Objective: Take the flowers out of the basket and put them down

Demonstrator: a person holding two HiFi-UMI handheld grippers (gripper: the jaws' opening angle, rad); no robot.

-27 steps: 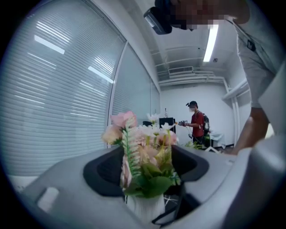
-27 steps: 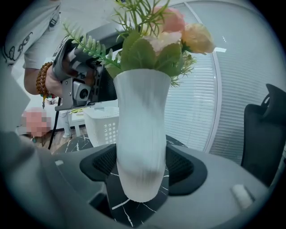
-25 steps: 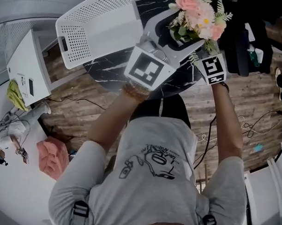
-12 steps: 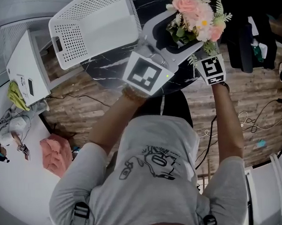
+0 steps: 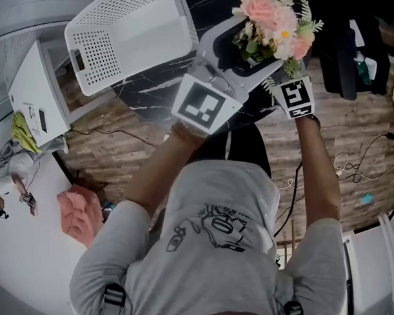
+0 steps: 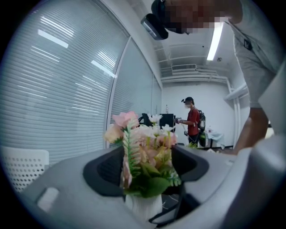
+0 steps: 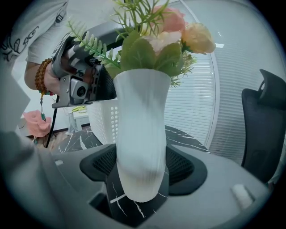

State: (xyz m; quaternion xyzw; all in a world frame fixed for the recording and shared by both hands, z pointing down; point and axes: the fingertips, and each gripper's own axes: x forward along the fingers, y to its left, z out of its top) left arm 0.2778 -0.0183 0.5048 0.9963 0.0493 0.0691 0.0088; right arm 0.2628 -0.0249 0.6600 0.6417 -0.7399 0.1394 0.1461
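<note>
Holding exactly as it did a second ago, the pair of grippers has the same grip on the bunch. Only the basket (image 5: 124, 35) sits a little further left in the head view than before. One white perforated basket stands at the left on the dark marble surface (image 5: 154, 87), apart from the flowers. Beside it is the left gripper (image 6: 145, 167), its jaws set wide and closed on the greenery just above the vase rim. One bunch of pink and cream flowers (image 5: 274, 21) stands upright in one white vase (image 7: 140, 134), out of the basket and over the surface. Whether the vase's foot touches the surface I cannot tell. At the right, the right gripper (image 7: 143, 167), the second of two, also has wide jaws, with both pads pressed against the vase's lower body.
</note>
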